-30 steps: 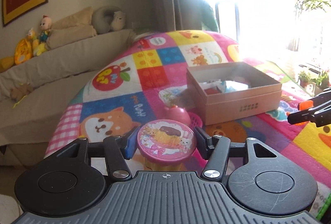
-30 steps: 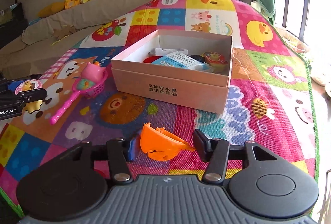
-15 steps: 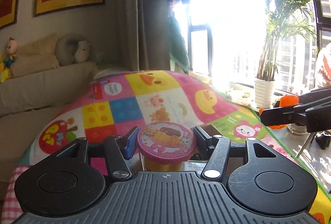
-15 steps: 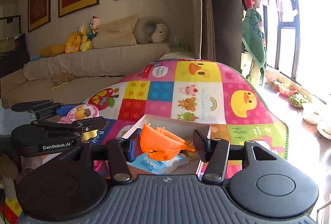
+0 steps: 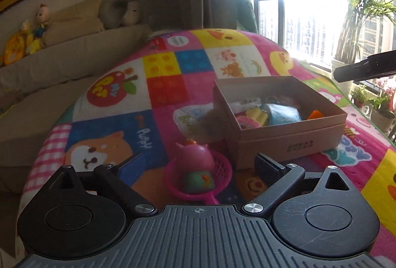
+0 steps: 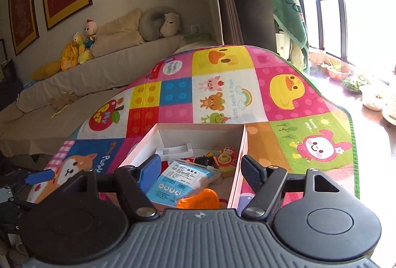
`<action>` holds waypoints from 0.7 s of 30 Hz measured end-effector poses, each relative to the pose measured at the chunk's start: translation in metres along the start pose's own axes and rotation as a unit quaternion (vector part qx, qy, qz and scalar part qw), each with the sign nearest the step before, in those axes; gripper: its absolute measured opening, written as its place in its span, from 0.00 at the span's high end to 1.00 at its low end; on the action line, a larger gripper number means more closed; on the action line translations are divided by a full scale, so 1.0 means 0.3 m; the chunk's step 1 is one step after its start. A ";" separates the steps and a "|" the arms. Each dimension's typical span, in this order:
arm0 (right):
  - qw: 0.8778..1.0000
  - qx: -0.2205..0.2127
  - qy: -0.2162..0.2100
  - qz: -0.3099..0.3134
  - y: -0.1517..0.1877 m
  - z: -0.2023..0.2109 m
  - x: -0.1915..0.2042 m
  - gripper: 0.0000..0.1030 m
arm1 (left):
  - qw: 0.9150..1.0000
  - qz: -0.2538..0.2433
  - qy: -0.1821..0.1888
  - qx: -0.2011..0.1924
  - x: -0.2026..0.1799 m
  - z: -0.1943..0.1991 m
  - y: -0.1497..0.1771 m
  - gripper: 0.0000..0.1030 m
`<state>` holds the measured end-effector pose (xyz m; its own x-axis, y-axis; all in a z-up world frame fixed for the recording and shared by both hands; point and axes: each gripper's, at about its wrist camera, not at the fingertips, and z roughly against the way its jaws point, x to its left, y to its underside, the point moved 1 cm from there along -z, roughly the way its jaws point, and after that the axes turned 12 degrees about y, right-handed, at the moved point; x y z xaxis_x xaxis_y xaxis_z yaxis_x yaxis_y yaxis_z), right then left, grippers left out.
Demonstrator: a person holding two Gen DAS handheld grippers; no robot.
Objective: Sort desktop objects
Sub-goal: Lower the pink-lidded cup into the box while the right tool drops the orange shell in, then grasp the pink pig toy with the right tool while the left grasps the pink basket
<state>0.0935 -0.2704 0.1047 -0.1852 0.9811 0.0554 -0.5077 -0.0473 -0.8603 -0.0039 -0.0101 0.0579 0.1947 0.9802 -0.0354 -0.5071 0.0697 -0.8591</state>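
Left wrist view: your left gripper [image 5: 198, 165] stands with jaws spread wide and nothing between them. Directly ahead of the gap, at lower centre of the frame, lies the pink scoop net [image 5: 198, 181] on the play mat [image 5: 111, 119], with the pink toy figure [image 5: 195, 159] sitting in its bowl. The net's handle runs from the bowl toward you, down and slightly right, until the gripper body hides it, so its long axis lies roughly along your fingers, not across them. The cardboard box [image 5: 284, 134] stands just right of the net, its near left corner close beside the bowl.

Right wrist view: your right gripper [image 6: 198, 169] is likewise wide apart and empty, poised over the near end of the box [image 6: 198, 128]. Below the jaws, inside the box at lower centre, rest the orange toy [image 6: 200, 198] and a blue packet [image 6: 183, 180].

Judgement: the net and figure look like the items left to sort, and the left gripper is the nearer. Closing on the bowl or the figure would probably suit the present jaw line better than the handle.
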 end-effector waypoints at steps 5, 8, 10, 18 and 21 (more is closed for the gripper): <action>0.996 -0.011 -0.018 0.090 0.075 0.015 0.180 0.29 | 0.998 0.028 -0.044 0.035 0.075 0.017 0.084 0.03; 0.989 -0.017 -0.045 0.142 0.116 0.025 0.306 0.29 | 0.997 0.040 -0.060 0.031 0.112 0.027 0.098 0.02; 0.984 -0.019 -0.062 0.163 0.131 0.028 0.382 0.29 | 0.997 0.048 -0.062 0.030 0.129 0.037 0.111 0.02; 0.976 0.022 -0.102 0.192 0.124 -0.076 0.628 0.45 | 0.995 0.083 -0.047 0.018 0.155 0.060 0.186 0.01; 0.977 0.031 -0.088 0.190 0.113 -0.149 0.704 0.44 | 0.995 0.089 -0.042 -0.009 0.157 0.086 0.192 0.00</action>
<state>0.0747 -0.0566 0.0645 -0.5094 0.8435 -0.1703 -0.4240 -0.4182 -0.8033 -0.0456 0.0449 0.0201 0.0316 0.9888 -0.1455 -0.5116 -0.1091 -0.8523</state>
